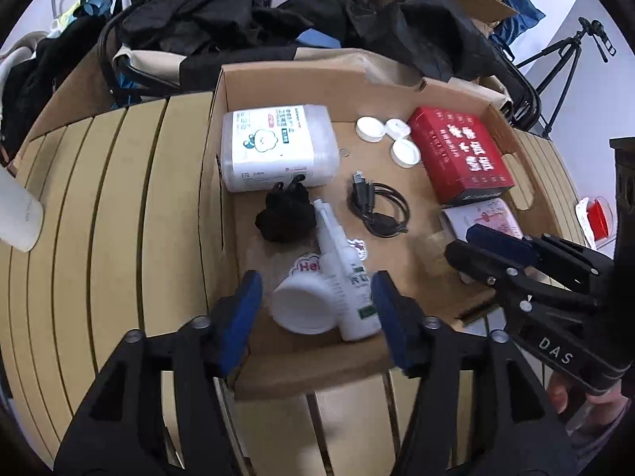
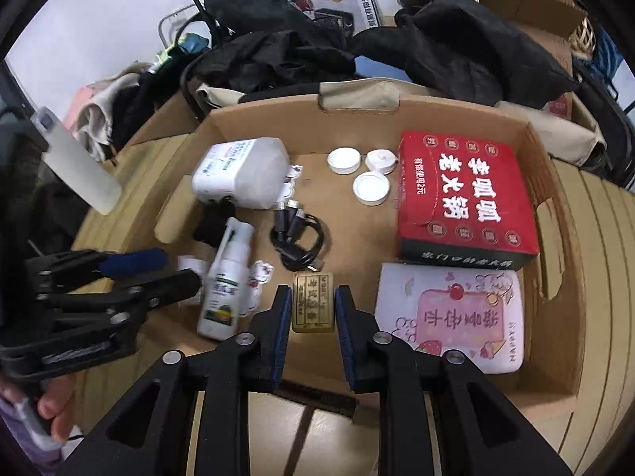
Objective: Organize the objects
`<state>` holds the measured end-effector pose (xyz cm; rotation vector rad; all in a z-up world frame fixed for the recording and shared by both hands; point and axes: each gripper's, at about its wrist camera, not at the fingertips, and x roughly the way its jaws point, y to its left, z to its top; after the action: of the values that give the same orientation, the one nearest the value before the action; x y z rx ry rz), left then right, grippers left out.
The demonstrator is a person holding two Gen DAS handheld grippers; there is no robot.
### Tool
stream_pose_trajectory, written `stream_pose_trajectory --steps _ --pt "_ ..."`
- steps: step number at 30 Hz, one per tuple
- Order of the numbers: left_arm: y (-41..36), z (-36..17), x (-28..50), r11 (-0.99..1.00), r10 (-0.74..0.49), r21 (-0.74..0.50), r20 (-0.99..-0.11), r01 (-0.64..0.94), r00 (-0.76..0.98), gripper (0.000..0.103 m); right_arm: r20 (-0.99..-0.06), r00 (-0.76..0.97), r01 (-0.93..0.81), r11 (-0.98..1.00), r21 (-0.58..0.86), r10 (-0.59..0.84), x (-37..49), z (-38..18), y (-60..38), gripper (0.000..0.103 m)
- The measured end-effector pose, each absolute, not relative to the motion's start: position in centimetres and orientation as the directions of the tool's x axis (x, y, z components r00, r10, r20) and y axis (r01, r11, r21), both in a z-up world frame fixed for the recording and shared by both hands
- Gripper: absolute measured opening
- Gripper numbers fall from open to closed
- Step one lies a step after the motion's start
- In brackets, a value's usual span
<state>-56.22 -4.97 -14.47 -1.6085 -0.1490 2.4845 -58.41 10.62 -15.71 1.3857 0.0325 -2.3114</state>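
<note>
An open cardboard box [image 1: 216, 158] [image 2: 555, 206] lies on a slatted table. My left gripper [image 1: 317, 313] [image 2: 178, 267] is open over its near left corner. A white spray bottle [image 1: 345, 277] [image 2: 224, 277] and a round white jar [image 1: 303, 305] lie on the box floor between its fingers. My right gripper [image 2: 312, 317] [image 1: 460, 244] hangs open with a small gold block [image 2: 312, 303] lying flat between its pads, which stand just clear of it. A hand holds each gripper.
The box also holds a clear wipes pack [image 1: 278, 146], a black cable [image 2: 297, 242], three white caps [image 2: 371, 187], a red carton [image 2: 464, 198], a pink card [image 2: 448, 317] and a black clump [image 1: 283, 218]. Dark clothes and bags pile up behind. A white bottle [image 1: 20, 214] lies left.
</note>
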Motion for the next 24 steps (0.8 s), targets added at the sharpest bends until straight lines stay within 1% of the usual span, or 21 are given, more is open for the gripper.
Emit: stream_pose_trajectory --steps 1,2,3,4,5,7,10,12,17,20,24 --pt "-4.9 -14.0 -56.1 -0.980 0.197 -0.173 -0.893 -0.096 -0.404 0.062 -0.834 -0.400 0.382 -0.896 0.226 -0.381 -58.2 -15.3 10.9 0.045" --pt "-4.8 -13.0 -55.5 -0.982 0.190 -0.163 -0.889 -0.101 -0.416 0.064 -0.823 -0.402 0.378 -0.892 0.249 -0.401 -57.9 -14.6 11.4 0.063" --pt "-4.8 -12.0 -55.0 -0.982 0.185 -0.153 -0.885 -0.107 -0.427 0.066 -0.816 -0.409 0.374 -0.890 0.259 -0.409 -57.8 -13.9 11.6 0.068" --pt "-4.9 -11.1 -54.6 -0.984 0.177 -0.143 -0.882 -0.109 -0.438 0.069 -0.806 -0.423 0.370 -0.890 0.265 -0.415 -57.4 -12.9 12.1 0.070" --pt "-5.1 -10.3 -54.2 -0.985 0.169 -0.135 -0.879 -0.108 -0.446 0.071 -0.798 -0.435 0.366 -0.892 0.266 -0.417 -56.9 -11.6 12.6 0.070" --pt "-5.3 -7.8 -52.9 -0.987 0.157 -0.121 -0.873 -0.107 -0.462 0.084 -0.794 -0.451 0.357 -0.898 0.258 -0.407 -55.9 -9.3 13.6 0.070" --pt "-5.7 -4.1 -50.9 -0.989 0.149 -0.118 -0.862 -0.093 -0.484 0.093 -0.785 -0.482 0.341 -0.909 0.241 -0.389 -54.2 -5.4 14.8 0.070" --pt "-5.6 -1.7 -49.1 -0.991 0.136 -0.109 -0.854 -0.082 -0.502 0.094 -0.785 -0.500 0.338 -0.917 0.213 -0.367 -52.5 -2.6 15.5 0.070" --pt "-4.7 2.8 -43.9 -0.992 0.117 -0.076 -0.826 -0.097 -0.552 0.099 -0.776 -0.526 0.361 -0.917 0.167 -0.348 -47.8 1.8 16.2 0.071" --pt "-3.7 4.6 -40.0 -0.994 0.084 -0.028 -0.808 -0.103 -0.583 0.100 -0.759 -0.549 0.385 -0.912 0.142 -0.350 -43.8 4.2 16.6 0.071" --pt "-2.3 5.6 -34.5 -0.990 0.048 0.044 -0.777 -0.131 -0.627 0.101 -0.741 -0.580 0.405 -0.909 0.097 -0.337 -39.1 6.2 17.5 0.072"
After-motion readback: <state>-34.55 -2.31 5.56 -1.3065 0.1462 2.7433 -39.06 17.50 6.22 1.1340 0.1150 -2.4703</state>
